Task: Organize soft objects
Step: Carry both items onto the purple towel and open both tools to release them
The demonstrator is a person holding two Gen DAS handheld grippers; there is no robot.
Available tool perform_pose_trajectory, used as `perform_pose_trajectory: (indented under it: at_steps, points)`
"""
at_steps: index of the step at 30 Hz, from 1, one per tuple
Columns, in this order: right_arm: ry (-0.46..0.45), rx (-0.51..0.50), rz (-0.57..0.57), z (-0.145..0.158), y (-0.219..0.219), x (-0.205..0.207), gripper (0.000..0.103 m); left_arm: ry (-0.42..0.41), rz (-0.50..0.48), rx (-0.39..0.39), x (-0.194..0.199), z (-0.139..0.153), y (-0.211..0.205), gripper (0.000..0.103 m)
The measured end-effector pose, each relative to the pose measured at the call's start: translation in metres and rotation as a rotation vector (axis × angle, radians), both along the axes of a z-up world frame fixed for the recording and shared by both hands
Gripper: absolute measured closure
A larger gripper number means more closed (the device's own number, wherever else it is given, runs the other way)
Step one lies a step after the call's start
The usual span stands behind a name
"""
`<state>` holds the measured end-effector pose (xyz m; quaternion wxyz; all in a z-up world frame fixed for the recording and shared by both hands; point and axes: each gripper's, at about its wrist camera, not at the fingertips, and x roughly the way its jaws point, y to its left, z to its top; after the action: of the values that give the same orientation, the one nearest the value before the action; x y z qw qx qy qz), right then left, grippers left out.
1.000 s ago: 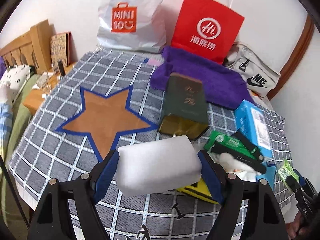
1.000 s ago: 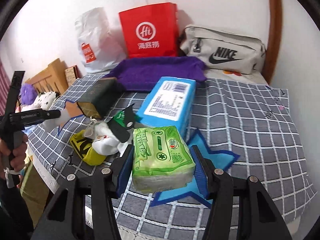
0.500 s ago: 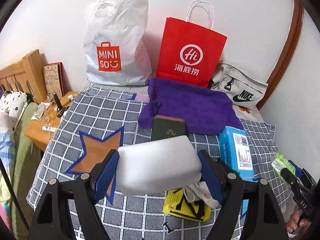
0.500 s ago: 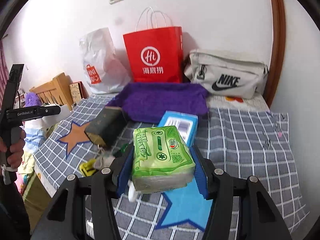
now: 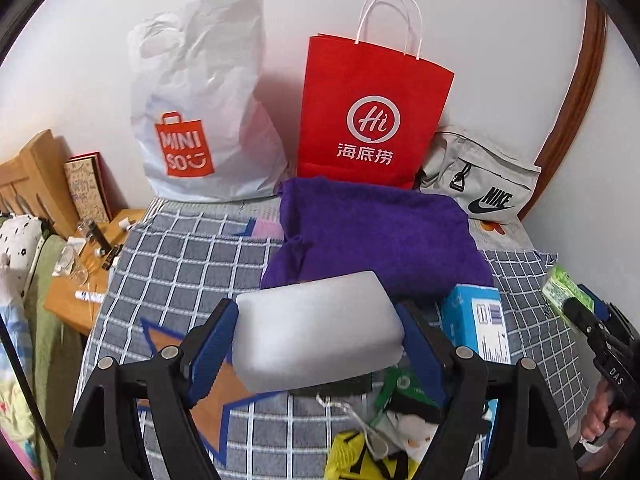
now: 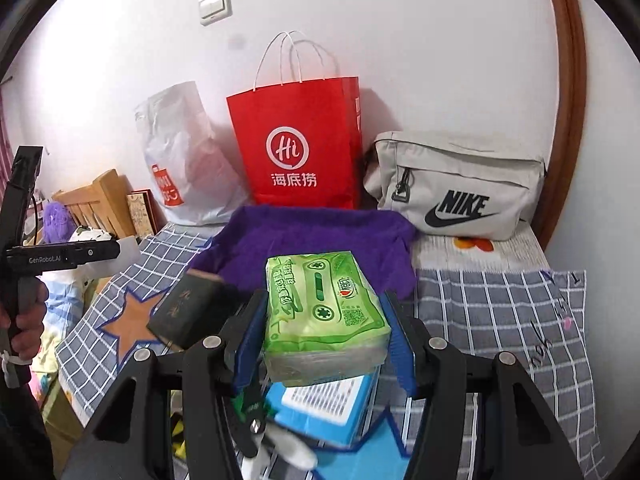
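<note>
Left wrist view, left gripper (image 5: 318, 342) clamping white foam block (image 5: 316, 332), right gripper (image 6: 326, 334) squeezing green tissue pack (image 6: 324, 312), perhaps lifted.

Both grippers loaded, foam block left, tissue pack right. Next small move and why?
Probably carry the left gripper forward toward the white Miniso bag. It is shut on the white foam block, held above the checked blanket, and the bag stands at the wall ahead. The right gripper can hold its green tissue pack meanwhile.

Glossy plastic-wrapped tissue pack (image 6: 326, 312), matt white foam block (image 5: 316, 338), fuzzy purple cloth (image 5: 384, 236).
</note>
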<state>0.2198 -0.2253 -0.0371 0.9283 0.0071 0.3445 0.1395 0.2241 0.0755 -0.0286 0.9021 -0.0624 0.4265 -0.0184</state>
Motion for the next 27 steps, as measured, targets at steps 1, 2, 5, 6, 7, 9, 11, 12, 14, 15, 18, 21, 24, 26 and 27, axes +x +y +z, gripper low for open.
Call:
perform_pose_trajectory:
  at_steps: [1, 2, 5, 6, 7, 9, 11, 12, 14, 15, 18, 21, 24, 26, 27]
  points:
    - [0.004, -0.005, 0.002, -0.002, 0.002, 0.007, 0.048, 0.005, -0.003, -0.001, 0.007, -0.002, -0.001, 0.023]
    - [0.006, -0.009, 0.004, -0.003, 0.003, 0.013, 0.048, 0.013, -0.007, -0.003, 0.015, -0.005, -0.001, 0.022]
    - [0.016, -0.020, 0.014, -0.009, 0.008, 0.035, 0.048, 0.035, -0.016, -0.004, 0.036, -0.014, -0.002, 0.022]
    - [0.020, -0.021, 0.016, -0.011, 0.009, 0.042, 0.048, 0.041, -0.018, -0.004, 0.041, -0.017, -0.003, 0.022]
    - [0.024, -0.021, 0.019, -0.014, 0.010, 0.051, 0.048, 0.049, -0.020, -0.005, 0.049, -0.020, -0.004, 0.022]
    - [0.034, -0.020, 0.025, -0.019, 0.012, 0.065, 0.048, 0.065, -0.026, -0.006, 0.063, -0.027, -0.005, 0.022]
    - [0.050, -0.017, 0.025, -0.025, 0.014, 0.083, 0.048, 0.080, -0.032, -0.008, 0.079, -0.034, -0.007, 0.022]
    - [0.057, -0.017, 0.026, -0.028, 0.014, 0.091, 0.048, 0.087, -0.034, -0.008, 0.086, -0.037, -0.008, 0.022]
    - [0.069, -0.021, 0.030, -0.035, 0.016, 0.106, 0.048, 0.095, -0.042, -0.002, 0.101, -0.043, -0.011, 0.022]
    - [0.074, -0.027, 0.031, -0.038, 0.016, 0.113, 0.048, 0.101, -0.044, 0.001, 0.109, -0.046, -0.012, 0.022]
    - [0.091, -0.059, 0.032, -0.050, 0.017, 0.135, 0.048, 0.121, -0.050, -0.002, 0.131, -0.057, -0.015, 0.022]
    - [0.119, -0.087, 0.038, -0.066, 0.018, 0.156, 0.048, 0.144, -0.066, 0.000, 0.154, -0.069, -0.021, 0.022]
    - [0.145, -0.106, 0.045, -0.082, 0.017, 0.174, 0.048, 0.156, -0.072, 0.017, 0.174, -0.080, -0.025, 0.022]
    - [0.163, -0.116, 0.045, -0.091, 0.015, 0.185, 0.048, 0.168, -0.077, 0.021, 0.188, -0.088, -0.028, 0.022]
    - [0.172, -0.119, 0.046, -0.095, 0.014, 0.189, 0.048, 0.173, -0.079, 0.020, 0.195, -0.092, -0.029, 0.022]
